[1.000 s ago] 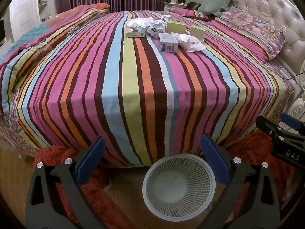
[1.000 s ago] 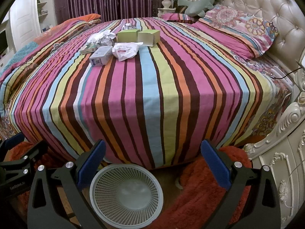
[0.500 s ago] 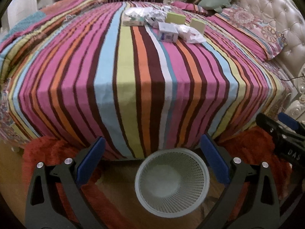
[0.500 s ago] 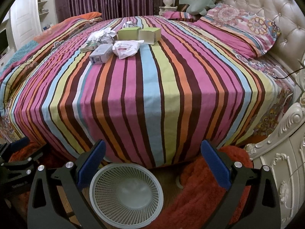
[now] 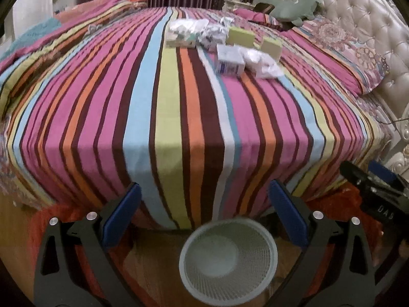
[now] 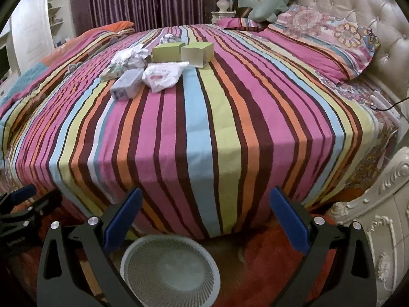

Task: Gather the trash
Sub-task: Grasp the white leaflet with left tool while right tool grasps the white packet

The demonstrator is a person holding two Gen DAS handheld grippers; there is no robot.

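Left wrist view: both tools (image 5: 204,215) (image 6: 204,215) level, jaws apart, over white basket (image 5: 228,261)

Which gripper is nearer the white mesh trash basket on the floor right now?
Left, marginally. The basket sits centred between the left gripper's open fingers; for the right gripper it lies offset toward its left finger. Neither touches it.

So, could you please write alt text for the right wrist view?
A pile of trash, boxes and crumpled paper, lies far back on a striped bed. The open right gripper hangs empty above a white mesh wastebasket on the floor.
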